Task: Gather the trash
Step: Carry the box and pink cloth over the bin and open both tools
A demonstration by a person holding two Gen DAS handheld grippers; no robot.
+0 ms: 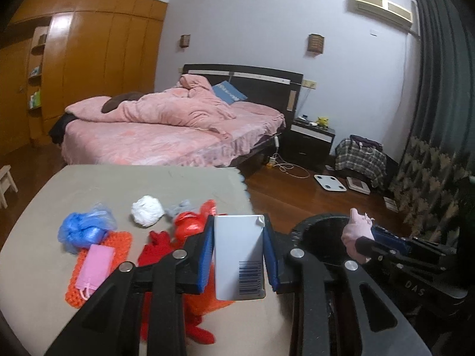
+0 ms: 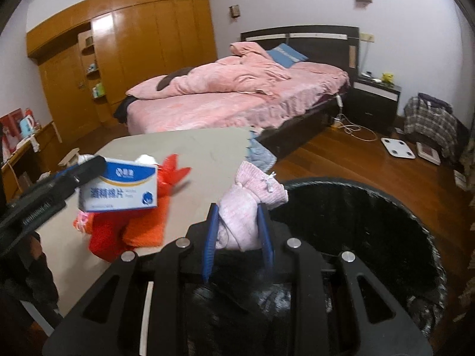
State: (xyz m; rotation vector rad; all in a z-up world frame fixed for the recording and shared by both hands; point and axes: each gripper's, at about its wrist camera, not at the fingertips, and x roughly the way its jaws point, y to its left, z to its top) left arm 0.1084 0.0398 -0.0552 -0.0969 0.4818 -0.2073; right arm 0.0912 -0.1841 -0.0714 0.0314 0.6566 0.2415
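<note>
While the left gripper [image 1: 239, 255] clamps a small white cardboard box with a barcode [image 1: 237, 252] between its blue pads, the box stands upright in the middle of the left wrist view, above the near edge of the beige cloth-covered table [image 1: 118, 184]. Seen from the right wrist camera, the same box [image 2: 118, 188] shows a blue-and-white printed face at about nine o'clock, raised above the tabletop.

The right gripper [image 2: 239, 231] is closed on a crumpled pale pink knitted cloth [image 2: 246, 204], which bulges up out of the jaws toward twelve o'clock. It hangs at the rim of the round black trash bin [image 2: 371, 207], which fills the view from two to six o'clock. From the left wrist camera this pink bundle [image 1: 357, 231] sits at three o'clock, over the bin [image 1: 320, 228].

On the table, at nine to ten o'clock of the held box, lie a crumpled blue plastic bag [image 1: 84, 225], a white paper ball [image 1: 147, 210], a grey wad [image 1: 181, 206], a red plastic bag [image 1: 190, 225], a pink face mask [image 1: 93, 262] on an orange knitted mat [image 1: 118, 237], and a red knitted glove [image 1: 157, 246].
</note>
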